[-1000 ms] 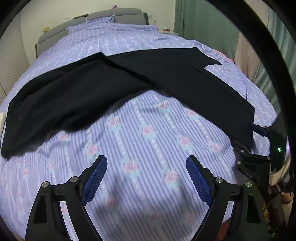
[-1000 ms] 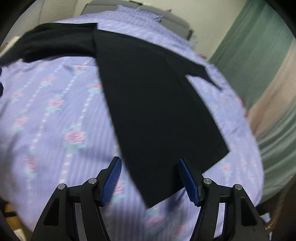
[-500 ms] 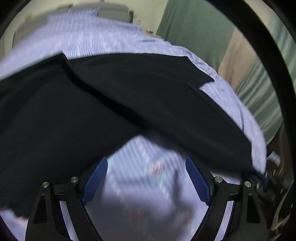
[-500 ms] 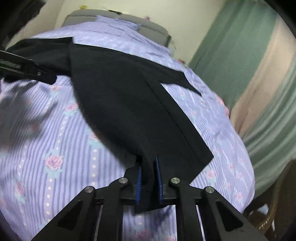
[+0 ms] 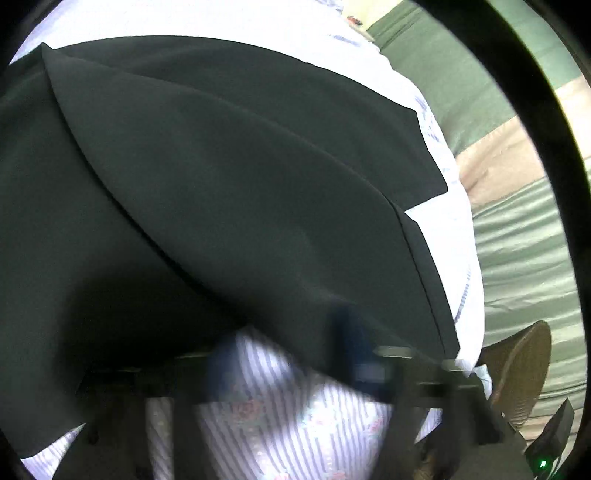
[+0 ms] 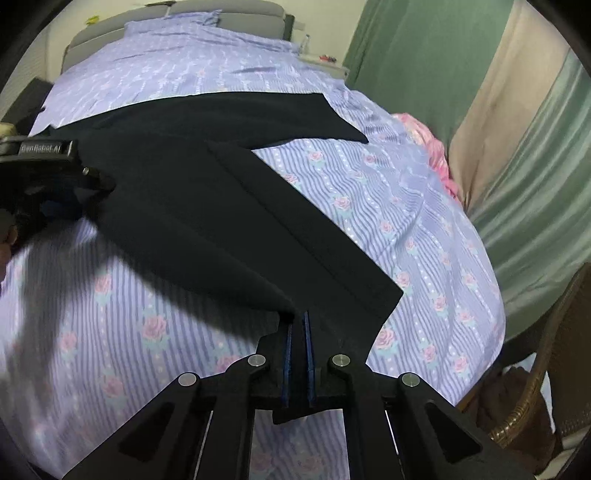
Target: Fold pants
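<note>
Black pants (image 6: 229, 206) lie spread across the bed. My right gripper (image 6: 297, 332) is shut on the near hem corner of one leg, and the cloth rises off the sheet toward it. In the left wrist view the pants (image 5: 240, 166) fill most of the picture. My left gripper (image 5: 288, 354) is blurred at the bottom, its jaws closing but still apart, with the pants' near edge lying between them. From the right wrist view the left gripper (image 6: 96, 177) sits at the inner edge of the pants at the left.
The bed has a lilac striped sheet with roses (image 6: 388, 221) and a grey headboard (image 6: 207, 11). Green and beige curtains (image 6: 517, 147) hang at the right. A wicker chair (image 6: 554, 369) stands by the bed's near right corner. A pink cloth (image 6: 432, 147) lies at the right edge.
The right gripper shut on the leg's hem and rose with it. The left gripper moved from the bare sheet to the pants' edge, and its view is now blurred.
</note>
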Available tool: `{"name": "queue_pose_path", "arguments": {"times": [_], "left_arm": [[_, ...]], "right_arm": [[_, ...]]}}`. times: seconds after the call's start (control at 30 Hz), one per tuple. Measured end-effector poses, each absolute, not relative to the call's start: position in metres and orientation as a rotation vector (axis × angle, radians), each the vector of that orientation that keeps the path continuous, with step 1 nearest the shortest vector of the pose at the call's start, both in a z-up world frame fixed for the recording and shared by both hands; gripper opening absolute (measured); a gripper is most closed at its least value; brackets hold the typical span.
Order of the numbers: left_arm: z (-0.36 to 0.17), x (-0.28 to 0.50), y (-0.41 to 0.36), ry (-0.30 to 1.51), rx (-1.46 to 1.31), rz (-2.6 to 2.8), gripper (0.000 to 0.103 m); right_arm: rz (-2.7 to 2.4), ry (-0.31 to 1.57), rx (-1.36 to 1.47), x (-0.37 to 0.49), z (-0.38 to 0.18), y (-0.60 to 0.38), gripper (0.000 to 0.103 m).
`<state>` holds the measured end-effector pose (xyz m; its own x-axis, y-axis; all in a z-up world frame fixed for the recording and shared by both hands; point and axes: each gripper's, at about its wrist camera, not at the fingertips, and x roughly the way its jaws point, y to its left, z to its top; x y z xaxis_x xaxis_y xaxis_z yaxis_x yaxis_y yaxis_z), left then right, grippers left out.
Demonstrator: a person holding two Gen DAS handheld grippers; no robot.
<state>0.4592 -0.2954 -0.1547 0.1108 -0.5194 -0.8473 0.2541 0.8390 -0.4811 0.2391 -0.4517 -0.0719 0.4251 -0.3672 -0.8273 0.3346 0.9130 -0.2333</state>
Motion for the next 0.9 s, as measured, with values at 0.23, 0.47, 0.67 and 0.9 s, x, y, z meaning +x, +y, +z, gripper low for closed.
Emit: {"name": "queue_pose_path", "arguments": {"times": [0.23,0.47,0.67,0.9], "left_arm": [[-0.096,0.462,-0.314,1.296,-0.159,-0.595,0.011],[-0.034,0.511,-0.347,1.215,-0.131,-0.627,0.011],[-0.024,0.562,-0.379,1.176,-0.062,-0.577,0.011],[-0.061,0.626,-0.402,1.241,-0.057,-0.439,0.012]], "right_arm": [[-0.446,0.989,-0.100,0.261,-0.025,-0.464,0.004],[-0.484,0.839,-0.110,0.328,0.035,-0.514,0.003],[-0.419,0.765,-0.139,0.427,0.055,-0.562,0.003],[-0.250,0.900,-0.101,0.550,0.013,-0.618,0.003]]}}
